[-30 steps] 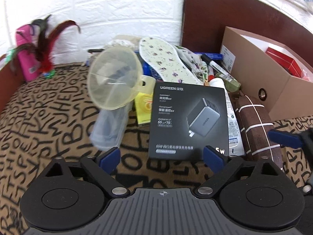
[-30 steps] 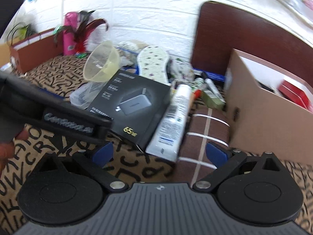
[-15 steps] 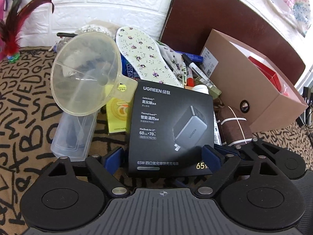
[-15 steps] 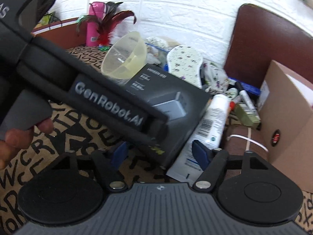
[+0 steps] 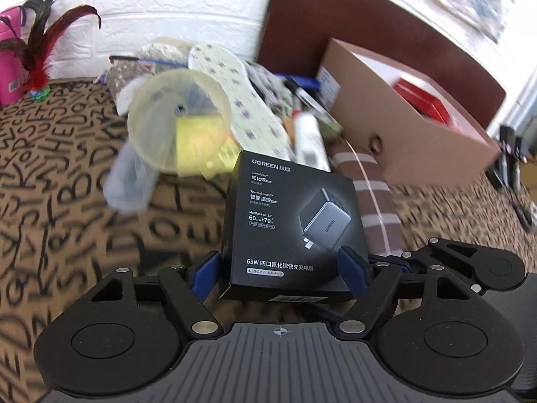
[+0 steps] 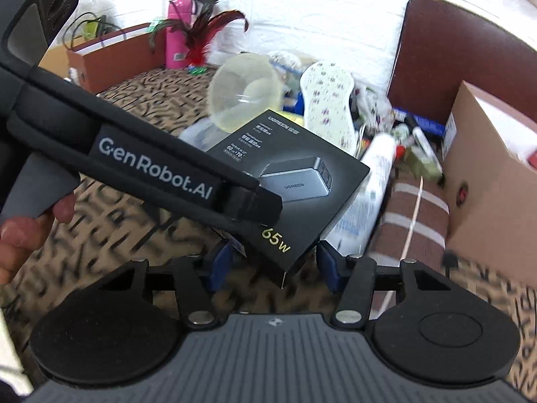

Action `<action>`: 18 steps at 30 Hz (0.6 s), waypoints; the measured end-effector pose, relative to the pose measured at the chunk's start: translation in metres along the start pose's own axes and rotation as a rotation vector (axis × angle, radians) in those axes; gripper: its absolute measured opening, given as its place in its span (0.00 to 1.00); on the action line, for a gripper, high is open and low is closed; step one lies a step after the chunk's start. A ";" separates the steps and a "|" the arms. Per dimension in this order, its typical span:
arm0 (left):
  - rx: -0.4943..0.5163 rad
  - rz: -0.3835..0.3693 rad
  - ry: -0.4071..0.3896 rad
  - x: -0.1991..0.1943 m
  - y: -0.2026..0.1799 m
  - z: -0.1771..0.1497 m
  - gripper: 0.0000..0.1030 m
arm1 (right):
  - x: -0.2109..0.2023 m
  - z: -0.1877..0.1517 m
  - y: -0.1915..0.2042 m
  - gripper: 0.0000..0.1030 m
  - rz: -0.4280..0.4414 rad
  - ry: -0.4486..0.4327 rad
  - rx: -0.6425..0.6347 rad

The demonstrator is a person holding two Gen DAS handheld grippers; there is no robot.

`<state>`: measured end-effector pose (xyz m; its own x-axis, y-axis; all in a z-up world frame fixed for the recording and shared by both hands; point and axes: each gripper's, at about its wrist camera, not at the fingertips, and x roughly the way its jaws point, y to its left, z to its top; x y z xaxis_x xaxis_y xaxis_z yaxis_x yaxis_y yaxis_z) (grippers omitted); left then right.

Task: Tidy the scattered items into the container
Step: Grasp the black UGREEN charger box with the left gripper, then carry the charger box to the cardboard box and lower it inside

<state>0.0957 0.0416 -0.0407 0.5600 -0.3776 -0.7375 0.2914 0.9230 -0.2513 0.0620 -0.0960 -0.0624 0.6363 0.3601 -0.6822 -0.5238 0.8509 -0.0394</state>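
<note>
**Charger box clamped in the left claw, right claw open around its corner**

The black UGREEN charger box (image 5: 292,225) sits upright-tilted between the blue pads of the left claw (image 5: 280,267), which is closed onto its two lower sides, so the box is gripped near its bottom edge with the printed face toward the camera. In the right wrist view the same charger box (image 6: 295,181) lies slanted, its near corner dipping between the fingers of the right claw (image 6: 272,265); those fingers stand apart, with a gap on each side of the corner, and hold nothing. The left gripper body (image 6: 151,164) crosses that view from the upper left, with the person's hand (image 6: 23,231) on its handle.

Just behind the box, a clear yellowish funnel (image 5: 178,121) rests over a clear plastic case (image 5: 131,181). A floral insole (image 5: 238,100) lies beyond it, a white tube (image 5: 310,141) just beside the box's far right corner, and a brown striped roll (image 5: 372,201) to the right of the box. The cardboard container (image 5: 402,131) stands open further right, past the roll, with something red inside. All of it sits on a brown cloth printed with black letters (image 5: 67,168)
</note>
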 end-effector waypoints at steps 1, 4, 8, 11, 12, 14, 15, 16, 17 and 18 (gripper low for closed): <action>0.002 -0.008 0.012 -0.004 -0.005 -0.008 0.74 | -0.007 -0.007 0.003 0.59 0.005 0.010 0.001; 0.009 -0.047 0.049 -0.017 -0.016 -0.034 0.74 | -0.033 -0.032 0.011 0.59 0.013 0.037 -0.001; 0.012 -0.102 0.100 -0.019 -0.025 -0.056 0.85 | -0.062 -0.059 0.015 0.61 0.020 0.047 0.020; 0.037 -0.055 0.087 -0.020 -0.029 -0.059 0.91 | -0.072 -0.066 0.012 0.63 0.016 0.029 0.057; 0.044 -0.047 0.081 -0.021 -0.029 -0.057 0.91 | -0.074 -0.067 0.012 0.63 0.011 0.019 0.058; 0.043 -0.037 0.076 -0.020 -0.027 -0.052 0.91 | -0.075 -0.065 0.013 0.65 0.017 0.008 0.055; 0.038 -0.037 0.080 -0.019 -0.026 -0.050 0.91 | -0.074 -0.063 0.014 0.65 0.027 0.005 0.053; 0.031 -0.043 0.086 -0.017 -0.024 -0.049 0.90 | -0.073 -0.064 0.015 0.66 0.036 0.004 0.052; 0.027 -0.055 0.090 -0.014 -0.025 -0.048 0.88 | -0.071 -0.065 0.016 0.68 0.037 0.005 0.051; 0.024 -0.077 0.095 -0.012 -0.024 -0.047 0.84 | -0.070 -0.065 0.017 0.68 0.035 0.006 0.048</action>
<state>0.0449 0.0272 -0.0550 0.4601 -0.4372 -0.7728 0.3495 0.8893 -0.2950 -0.0281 -0.1318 -0.0626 0.6149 0.3877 -0.6868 -0.5175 0.8554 0.0196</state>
